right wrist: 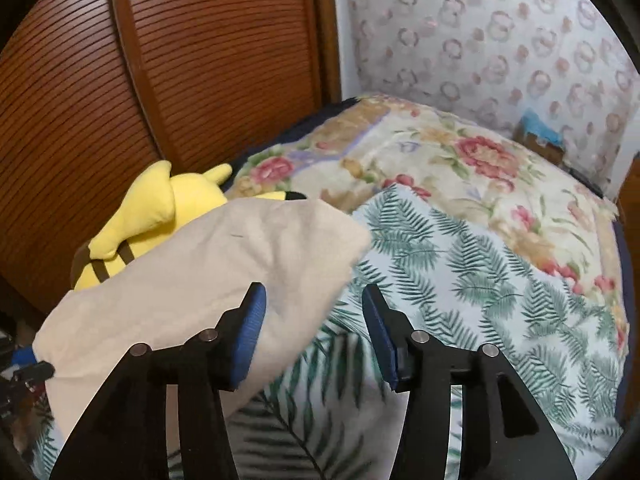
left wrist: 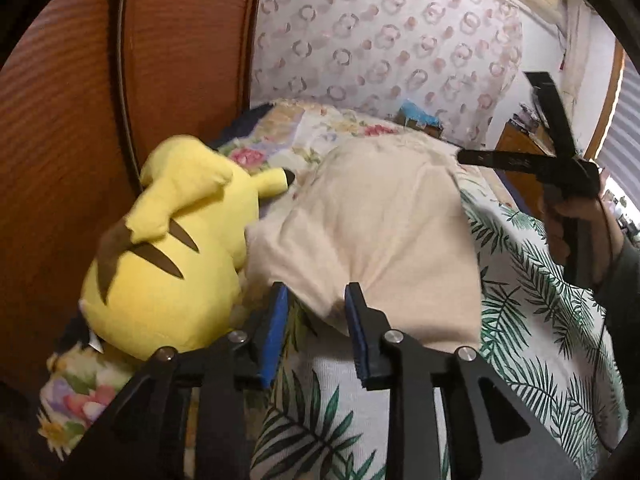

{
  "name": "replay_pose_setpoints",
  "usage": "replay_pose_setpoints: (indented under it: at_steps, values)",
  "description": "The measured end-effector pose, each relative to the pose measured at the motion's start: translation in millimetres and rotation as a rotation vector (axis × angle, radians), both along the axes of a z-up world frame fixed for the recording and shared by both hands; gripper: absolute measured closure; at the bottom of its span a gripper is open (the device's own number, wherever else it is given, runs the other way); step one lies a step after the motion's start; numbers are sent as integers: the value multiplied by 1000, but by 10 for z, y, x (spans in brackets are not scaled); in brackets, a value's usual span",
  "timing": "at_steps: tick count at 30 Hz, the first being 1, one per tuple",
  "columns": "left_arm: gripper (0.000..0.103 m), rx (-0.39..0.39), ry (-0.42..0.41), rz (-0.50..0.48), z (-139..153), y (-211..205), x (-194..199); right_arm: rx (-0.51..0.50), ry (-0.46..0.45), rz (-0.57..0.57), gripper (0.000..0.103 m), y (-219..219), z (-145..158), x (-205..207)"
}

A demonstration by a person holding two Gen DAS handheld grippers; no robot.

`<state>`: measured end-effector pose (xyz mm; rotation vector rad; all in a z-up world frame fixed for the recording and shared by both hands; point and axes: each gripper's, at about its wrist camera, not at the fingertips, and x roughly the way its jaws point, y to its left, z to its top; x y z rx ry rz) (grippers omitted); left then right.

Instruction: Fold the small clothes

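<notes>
Two claws are seen over a bed (right wrist: pixel 500 248) spread with a palm-leaf sheet, and between them lies one cream garment (left wrist: pixel 372 232). The left claw (left wrist: pixel 316 332) is parted a little, with the near hem of the garment bunched in the gap; the fabric sits between the blue pads, but a firm pinch cannot be confirmed, and the pads appear to stand clear of it. The right claw (right wrist: pixel 312 332) is parted wider and nothing is held in it; the garment's right edge lies just left of its gap, brushing the left pad. In the left wrist view the right claw (left wrist: pixel 520 136) is seen raised at the far right, well apart from the cloth, gripped by a hand (left wrist: pixel 576 236).

The garment is draped from the near edge of the bed toward the far side, its long axis running near to far, with a yellow plush (left wrist: pixel 176 256) touching its left side. The left claw is judged nearer to the garment, the hem being straight ahead of it. For the right claw the cloth lies to the left and slightly ahead, so a leftward reach would be needed before any fold could be taken.
</notes>
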<state>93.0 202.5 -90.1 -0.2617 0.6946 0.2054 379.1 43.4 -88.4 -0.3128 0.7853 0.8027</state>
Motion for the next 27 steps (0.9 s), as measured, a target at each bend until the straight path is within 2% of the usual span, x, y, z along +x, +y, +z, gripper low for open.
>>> replay_pose_setpoints:
  at_steps: [8,10,16,24,27]
  values:
    - [75,103,-64,-49,327,-368,-130,53,-97,-48,51,-687,389,-638]
    - [75,108,-76,-70,390,-457,-140,64,-119,-58,45,-890,465,-858]
    - [75,127,-91,-117,489,-791,-117,102,-141,-111,38,-1423,629,-1350]
    - [75,121,-114,-176,552,-1197,-97,150,-178,-210,17,-2030,742,-1798]
    - [75,125,-120,-196,589,-1368,-85,144,-182,-257,16,-2224,725,-1925]
